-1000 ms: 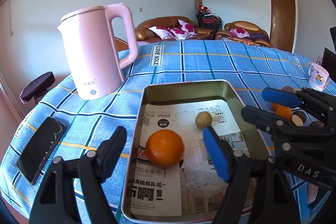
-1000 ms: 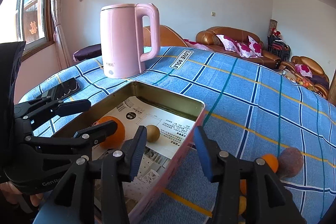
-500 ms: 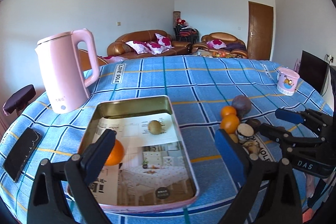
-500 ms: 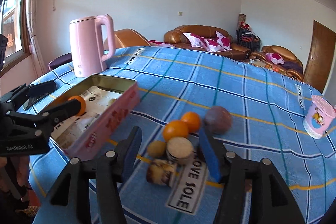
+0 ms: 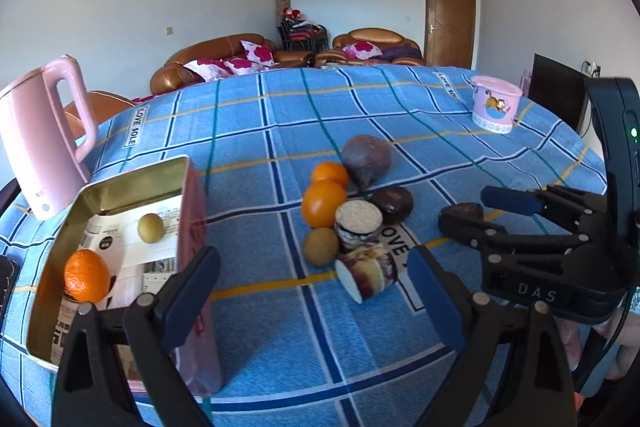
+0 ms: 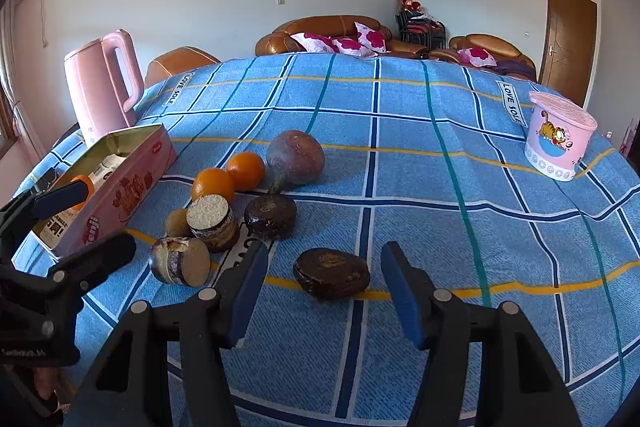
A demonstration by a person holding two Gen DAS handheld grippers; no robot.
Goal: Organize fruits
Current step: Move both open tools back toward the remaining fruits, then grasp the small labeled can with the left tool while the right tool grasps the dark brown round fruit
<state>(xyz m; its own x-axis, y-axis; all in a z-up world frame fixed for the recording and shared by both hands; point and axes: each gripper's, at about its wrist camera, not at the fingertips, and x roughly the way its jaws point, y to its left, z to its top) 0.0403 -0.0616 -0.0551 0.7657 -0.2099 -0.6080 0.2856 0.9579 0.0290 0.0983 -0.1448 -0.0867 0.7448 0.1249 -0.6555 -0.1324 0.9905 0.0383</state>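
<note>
The table wears a woven cloth, matt and slightly ribbed. The tin is metal, gold and shiny inside, with printed paper lining its bottom. The kettle looks like smooth pink plastic with a soft sheen; so does the cup. The oranges have glossy, dimpled skin. The dark fruit is dull and wrinkled. The sofas look like glossy leather; the door like wood.

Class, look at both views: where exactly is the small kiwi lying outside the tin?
The kiwi lies on the tablecloth, left of the cluster, below the nearer orange, touching the upright cut roll.
</note>
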